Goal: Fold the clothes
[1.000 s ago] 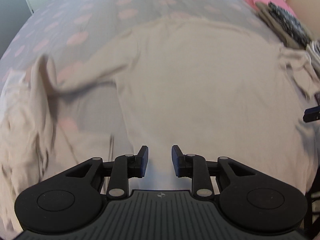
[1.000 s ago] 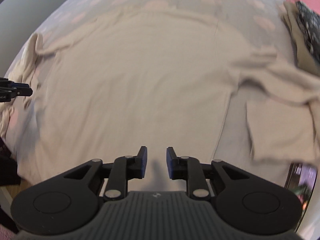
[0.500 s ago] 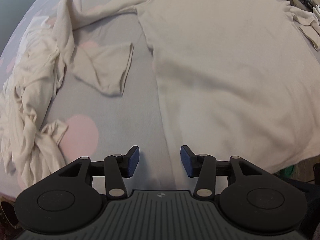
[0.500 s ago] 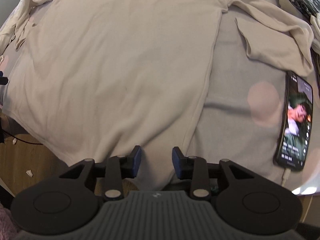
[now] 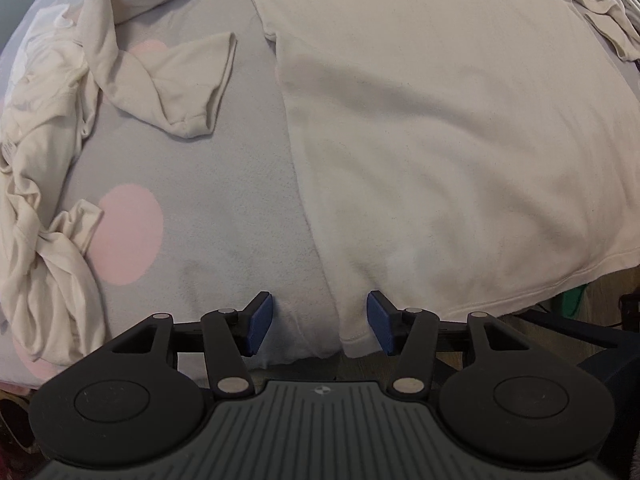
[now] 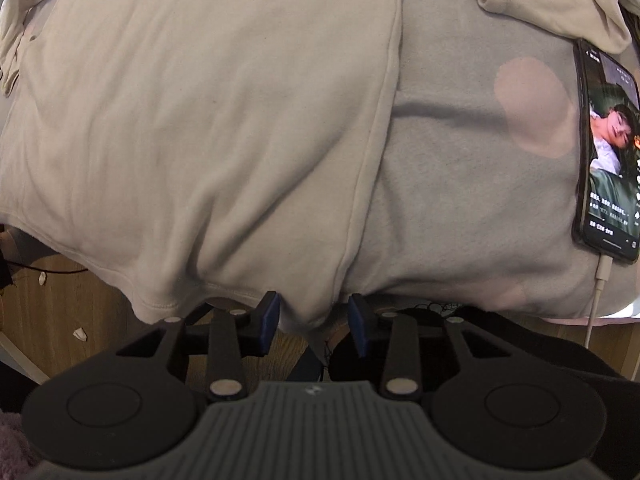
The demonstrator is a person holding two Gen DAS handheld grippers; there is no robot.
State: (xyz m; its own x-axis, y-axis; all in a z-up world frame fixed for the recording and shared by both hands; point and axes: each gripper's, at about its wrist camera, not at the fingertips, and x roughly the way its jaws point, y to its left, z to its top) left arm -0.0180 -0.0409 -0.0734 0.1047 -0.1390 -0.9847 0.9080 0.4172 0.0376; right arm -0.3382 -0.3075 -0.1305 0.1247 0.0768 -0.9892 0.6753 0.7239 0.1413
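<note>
Lying flat across a grey bedspread (image 5: pixel 224 200) with pink dots, the beige long-sleeved top (image 5: pixel 440 120) has its hem hanging just over the bed's near edge. At the hem's left corner the left gripper (image 5: pixel 318 322) sits with its blue-padded fingers (image 5: pixel 260 320) spread apart; that corner of fabric lies between them, nearer the right-hand pad, and whether it touches is unclear. At the hem's other corner the right gripper (image 6: pixel 314 322) is likewise spread, with the drooping hem corner of the top (image 6: pixel 200 120) hanging in the gap between its pads. Out from the top on the left gripper's side, one sleeve (image 5: pixel 176 80) lies crumpled and folded back, next to a bunched cream garment (image 5: pixel 36 184). On the opposite side of the top, a phone (image 6: pixel 608 152) with a lit screen lies on the bedspread (image 6: pixel 472 184), a white cable (image 6: pixel 600 292) plugged into its near end.
</note>
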